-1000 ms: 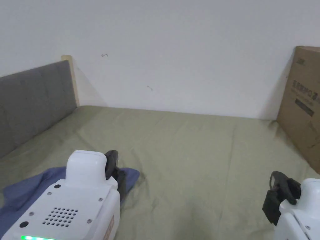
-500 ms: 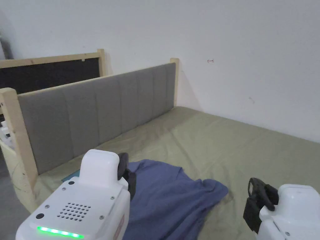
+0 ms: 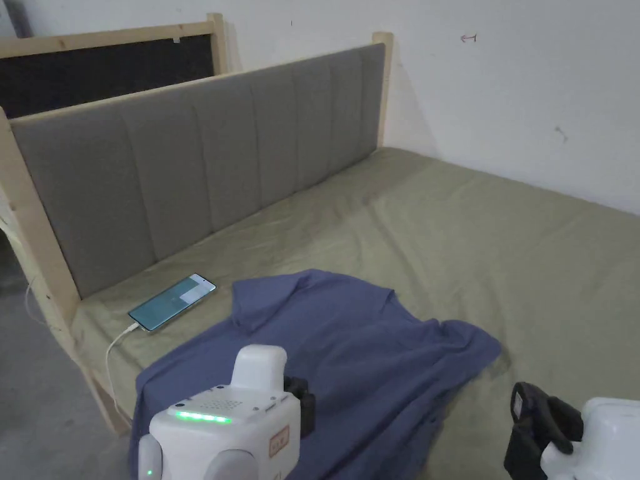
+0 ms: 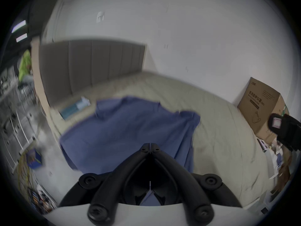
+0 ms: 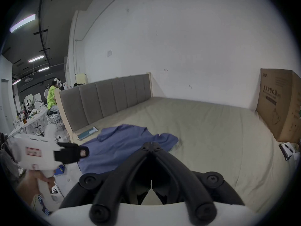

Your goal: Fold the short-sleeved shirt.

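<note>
While nothing is gripped yet, the head view shows the shirt (image 3: 350,362) lying rumpled on the bed (image 3: 500,237) at its near corner by the headboard (image 3: 206,162), one edge spilling over the bed's near edge, a phone (image 3: 172,302) just beside it. The left gripper (image 3: 304,407) hangs over the shirt; the right gripper (image 3: 531,431) sits off its right hem.

From the left gripper view, its jaws meet at the tips, closed and empty, above the cloth.

From the right gripper view, the jaws are likewise closed on nothing, above the bed. A box (image 5: 283,105) stands at the bed's far side; its contents cannot be seen.

Judging by the creases, spreading comes first: open both jaws, pinch opposite hems, and pull the shirt flat away from the edge and clear of the phone.
</note>
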### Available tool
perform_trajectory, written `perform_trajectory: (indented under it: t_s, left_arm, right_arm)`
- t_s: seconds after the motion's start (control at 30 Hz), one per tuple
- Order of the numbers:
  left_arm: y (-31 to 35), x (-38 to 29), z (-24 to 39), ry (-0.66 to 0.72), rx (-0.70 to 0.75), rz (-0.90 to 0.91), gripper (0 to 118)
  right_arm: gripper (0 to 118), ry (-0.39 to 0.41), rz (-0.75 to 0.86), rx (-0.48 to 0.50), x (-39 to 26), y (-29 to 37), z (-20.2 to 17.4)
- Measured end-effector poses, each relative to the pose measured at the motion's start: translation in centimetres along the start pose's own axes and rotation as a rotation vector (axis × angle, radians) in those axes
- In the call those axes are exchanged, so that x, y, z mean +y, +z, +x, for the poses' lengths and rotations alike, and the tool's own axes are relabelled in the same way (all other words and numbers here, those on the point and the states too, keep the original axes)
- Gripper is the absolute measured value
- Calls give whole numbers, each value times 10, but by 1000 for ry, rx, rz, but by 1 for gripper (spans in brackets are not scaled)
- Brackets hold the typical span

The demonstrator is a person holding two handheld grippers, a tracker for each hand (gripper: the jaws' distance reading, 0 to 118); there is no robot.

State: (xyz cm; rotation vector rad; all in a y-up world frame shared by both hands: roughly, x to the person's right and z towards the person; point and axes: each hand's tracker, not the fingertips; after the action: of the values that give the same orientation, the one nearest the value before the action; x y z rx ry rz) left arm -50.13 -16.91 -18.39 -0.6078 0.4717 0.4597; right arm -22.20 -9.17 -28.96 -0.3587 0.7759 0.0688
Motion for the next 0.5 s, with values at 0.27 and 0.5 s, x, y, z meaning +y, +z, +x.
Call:
perform_trajectory:
  t_s: [0.27,0.5]
  left_arm:
    - [-66,-3,-12,-48,71,-89,97]
    - [-106,24,-6,-132,70,-124,116]
  right_arm:
    - [0,-10,-116,-50,-24,-27,12]
    - [0,-80,-154,-56,-33,-34,30]
